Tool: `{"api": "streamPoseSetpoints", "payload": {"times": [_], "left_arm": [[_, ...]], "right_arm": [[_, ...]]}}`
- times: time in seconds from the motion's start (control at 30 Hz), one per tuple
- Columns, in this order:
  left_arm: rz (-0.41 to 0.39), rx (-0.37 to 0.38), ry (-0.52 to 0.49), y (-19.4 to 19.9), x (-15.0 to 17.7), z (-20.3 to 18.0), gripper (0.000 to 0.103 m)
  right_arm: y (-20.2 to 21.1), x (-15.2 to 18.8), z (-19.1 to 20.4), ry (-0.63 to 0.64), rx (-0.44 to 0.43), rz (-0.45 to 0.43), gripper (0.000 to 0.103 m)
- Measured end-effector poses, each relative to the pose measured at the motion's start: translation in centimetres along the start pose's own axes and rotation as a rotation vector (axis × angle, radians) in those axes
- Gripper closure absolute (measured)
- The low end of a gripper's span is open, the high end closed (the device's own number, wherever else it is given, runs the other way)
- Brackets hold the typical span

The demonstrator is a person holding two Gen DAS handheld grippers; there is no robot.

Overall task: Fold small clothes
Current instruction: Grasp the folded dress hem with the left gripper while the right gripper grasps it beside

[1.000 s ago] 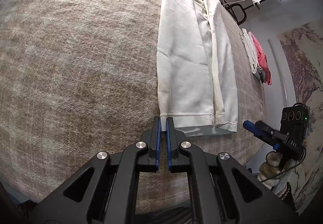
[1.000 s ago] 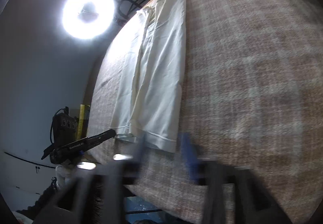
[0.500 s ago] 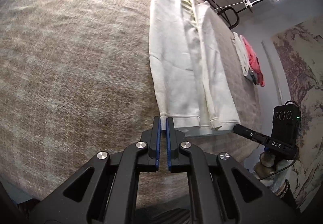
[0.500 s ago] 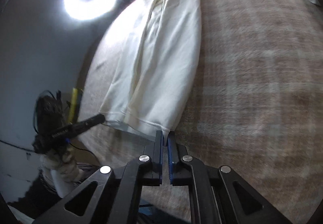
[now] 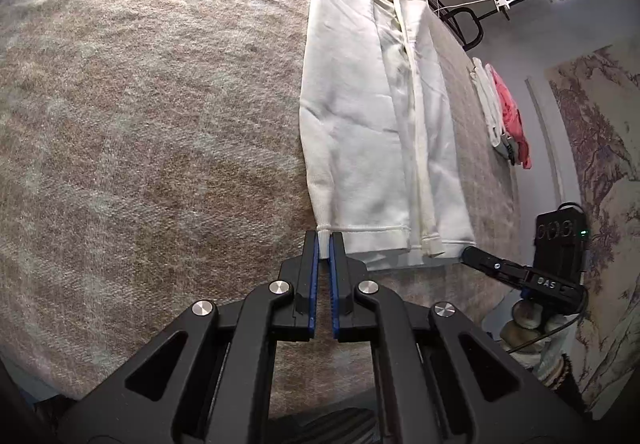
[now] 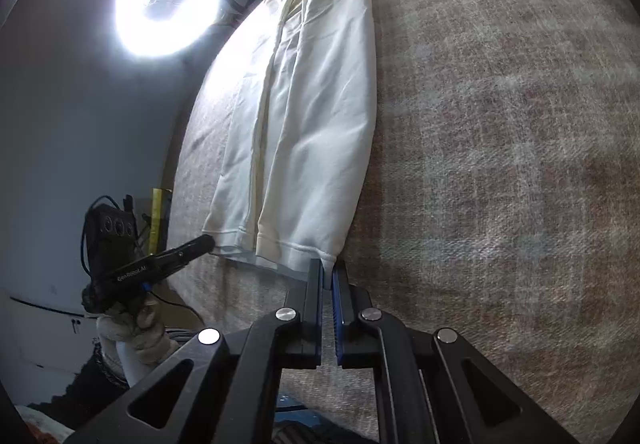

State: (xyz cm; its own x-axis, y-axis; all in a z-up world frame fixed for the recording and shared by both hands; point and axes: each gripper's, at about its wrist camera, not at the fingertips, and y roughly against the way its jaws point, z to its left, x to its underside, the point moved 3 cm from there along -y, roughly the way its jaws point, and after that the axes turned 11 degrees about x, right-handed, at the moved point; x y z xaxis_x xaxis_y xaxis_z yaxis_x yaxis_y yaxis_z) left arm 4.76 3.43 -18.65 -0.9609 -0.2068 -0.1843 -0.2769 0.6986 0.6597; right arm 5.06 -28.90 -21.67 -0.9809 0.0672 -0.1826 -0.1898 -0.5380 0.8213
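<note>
A cream sweatshirt (image 5: 372, 131) lies lengthwise on the brown plaid blanket-covered tabletop (image 5: 140, 131). The left gripper (image 5: 324, 244) and right gripper (image 6: 327, 270) each pinch a hem corner. A ring light (image 6: 168, 3) glows behind; folded clothes (image 5: 504, 111) sit far off.

Cream-white garment (image 5: 372, 115), beige-brown faintly checked blanket (image 5: 152, 147), black grippers' fingers (image 5: 310, 264) (blue pads), pink-red folded clothes (image 5: 510, 111)

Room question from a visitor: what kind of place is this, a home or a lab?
Probably a room at home set up for recording: a white garment lies on a plaid-covered surface, a ring light shines nearby, and a painted wall hanging decorates the wall.
</note>
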Motion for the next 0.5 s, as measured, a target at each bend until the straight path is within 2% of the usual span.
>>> {"api": "streamPoseSetpoints", "payload": {"times": [0.27, 0.5], "left_arm": [[-0.052, 0.038, -0.025, 1.2, -3.3, -2.3, 0.1], [-0.108, 0.042, -0.025, 1.0, -7.5, -3.3, 0.1]], "right_arm": [[2.1, -2.2, -0.9, -0.08, -0.108, -0.01, 0.102], [3.8, -6.4, 0.6, -0.038, -0.096, -0.074, 0.102]]}}
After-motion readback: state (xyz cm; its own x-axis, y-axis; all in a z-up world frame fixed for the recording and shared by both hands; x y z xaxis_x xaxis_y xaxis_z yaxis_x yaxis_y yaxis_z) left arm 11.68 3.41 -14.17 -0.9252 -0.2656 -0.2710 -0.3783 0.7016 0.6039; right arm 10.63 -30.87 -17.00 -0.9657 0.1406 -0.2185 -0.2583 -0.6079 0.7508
